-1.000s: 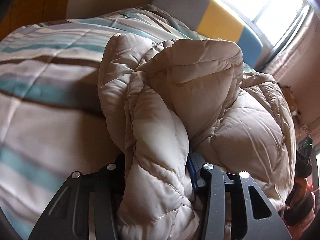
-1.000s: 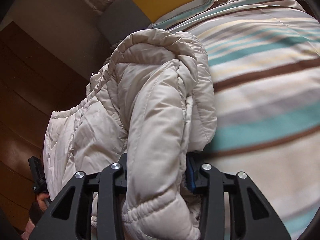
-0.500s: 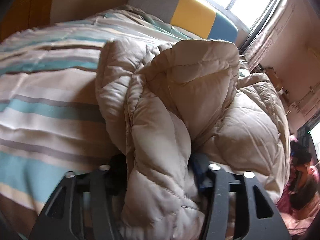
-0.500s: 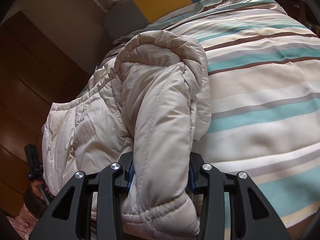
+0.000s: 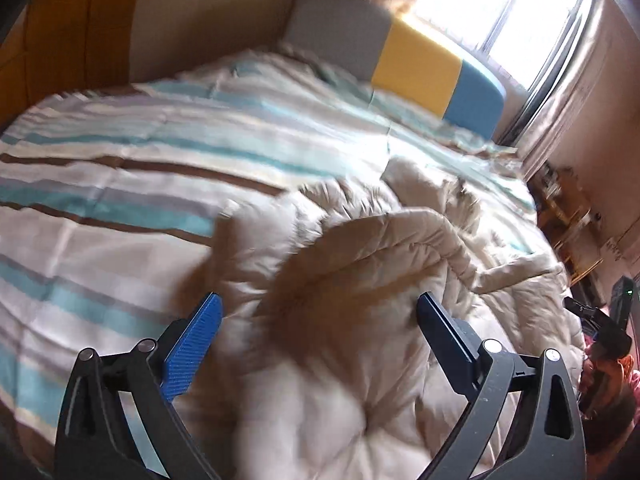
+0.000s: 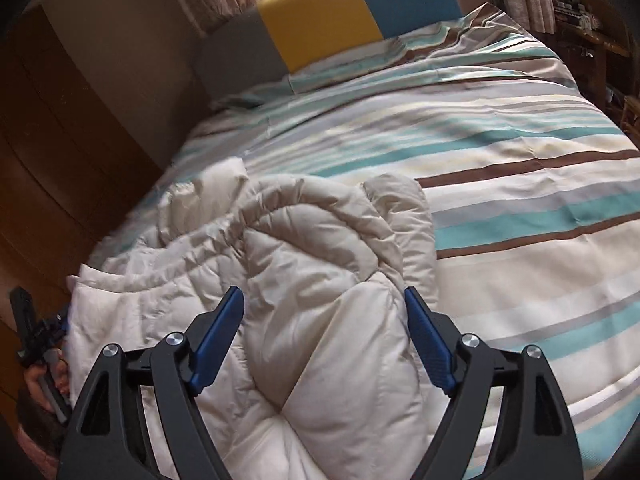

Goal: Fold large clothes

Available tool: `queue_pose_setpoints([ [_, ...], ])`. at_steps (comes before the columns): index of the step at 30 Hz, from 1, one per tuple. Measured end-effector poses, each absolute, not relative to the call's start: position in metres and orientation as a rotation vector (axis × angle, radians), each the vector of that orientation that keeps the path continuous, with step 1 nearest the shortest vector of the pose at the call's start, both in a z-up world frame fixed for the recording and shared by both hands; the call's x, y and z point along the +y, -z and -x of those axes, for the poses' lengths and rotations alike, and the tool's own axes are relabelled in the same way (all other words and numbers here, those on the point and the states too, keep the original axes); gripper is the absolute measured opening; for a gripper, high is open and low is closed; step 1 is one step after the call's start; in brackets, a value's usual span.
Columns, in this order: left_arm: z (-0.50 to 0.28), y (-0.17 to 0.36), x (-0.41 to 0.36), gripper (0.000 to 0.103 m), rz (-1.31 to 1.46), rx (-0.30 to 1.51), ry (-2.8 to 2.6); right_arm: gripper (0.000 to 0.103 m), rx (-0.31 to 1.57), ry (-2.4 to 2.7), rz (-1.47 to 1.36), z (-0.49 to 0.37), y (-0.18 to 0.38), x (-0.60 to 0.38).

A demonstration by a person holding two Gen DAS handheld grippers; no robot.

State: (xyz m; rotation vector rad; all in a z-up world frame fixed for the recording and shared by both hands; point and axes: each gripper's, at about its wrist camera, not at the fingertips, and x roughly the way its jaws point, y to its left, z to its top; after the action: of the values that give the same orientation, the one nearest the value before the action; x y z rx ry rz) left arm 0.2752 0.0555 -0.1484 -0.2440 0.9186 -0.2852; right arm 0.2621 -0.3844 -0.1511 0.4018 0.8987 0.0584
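Observation:
A beige quilted puffer jacket (image 5: 384, 280) lies bunched on the striped bed, in the lower middle of the left wrist view. It also shows in the right wrist view (image 6: 304, 264), folded over itself with a sleeve at its right side. My left gripper (image 5: 320, 312) is open, its blue-padded fingers spread on either side of the jacket's fold, not holding it. My right gripper (image 6: 324, 308) is open too, jaws spread wide just above the jacket. The left wrist view is blurred.
The bed has a striped teal, brown and cream duvet (image 6: 500, 152). A grey, yellow and blue headboard (image 6: 320, 28) stands at the far end under a bright window (image 5: 500, 4). Dark wooden furniture (image 6: 60, 140) runs along one side. Cluttered shelves (image 5: 572, 216) stand on the other.
Both grippers have opened and let go of the jacket. It has dropped from its raised, hanging position onto the bed, and both grippers have pulled back from it.

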Motion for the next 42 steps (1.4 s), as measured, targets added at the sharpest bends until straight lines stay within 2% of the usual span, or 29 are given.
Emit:
queue_pose_setpoints([
  [1,-0.282,0.158,0.046,0.085,0.232,0.964,0.309,0.056,0.913,-0.042,-0.365,-0.263,0.155,-0.378],
  [2,-0.284,0.164,0.041,0.064,0.225,0.977,0.316,0.05,0.92,-0.033,-0.337,-0.264,0.159,-0.372],
  [3,-0.285,0.167,0.037,0.041,0.217,0.977,0.313,0.038,0.913,-0.033,-0.307,-0.263,0.159,-0.367],
  [4,-0.281,0.167,0.034,0.034,0.217,0.968,0.328,0.027,0.904,-0.029,-0.281,-0.26,0.16,-0.364],
  [5,-0.275,0.162,0.032,0.026,0.212,0.952,0.327,0.023,0.884,-0.018,-0.245,-0.259,0.153,-0.361],
  [6,-0.272,0.153,0.033,0.023,0.197,0.917,0.302,0.019,0.862,-0.009,-0.221,-0.258,0.15,-0.359],
  [12,-0.265,0.087,0.056,0.022,0.237,0.694,0.211,0.016,0.711,0.007,-0.208,-0.27,0.099,-0.366],
  [17,-0.283,0.069,0.061,0.022,0.248,0.629,0.17,0.016,0.672,0.032,-0.24,-0.297,0.085,-0.367],
  [23,-0.328,0.09,0.049,0.022,0.243,0.66,0.055,0.017,0.692,0.108,-0.394,-0.337,0.113,-0.379],
  [29,-0.356,0.117,0.031,0.022,0.177,0.669,-0.042,0.018,0.742,0.185,-0.297,-0.369,0.149,-0.367],
  [34,-0.375,0.151,0.019,0.023,0.095,0.715,-0.086,0.024,0.781,0.216,-0.276,-0.383,0.179,-0.366],
  [42,-0.395,0.185,0.019,0.036,0.073,0.777,-0.099,0.033,0.82,0.245,-0.196,-0.396,0.205,-0.358],
])
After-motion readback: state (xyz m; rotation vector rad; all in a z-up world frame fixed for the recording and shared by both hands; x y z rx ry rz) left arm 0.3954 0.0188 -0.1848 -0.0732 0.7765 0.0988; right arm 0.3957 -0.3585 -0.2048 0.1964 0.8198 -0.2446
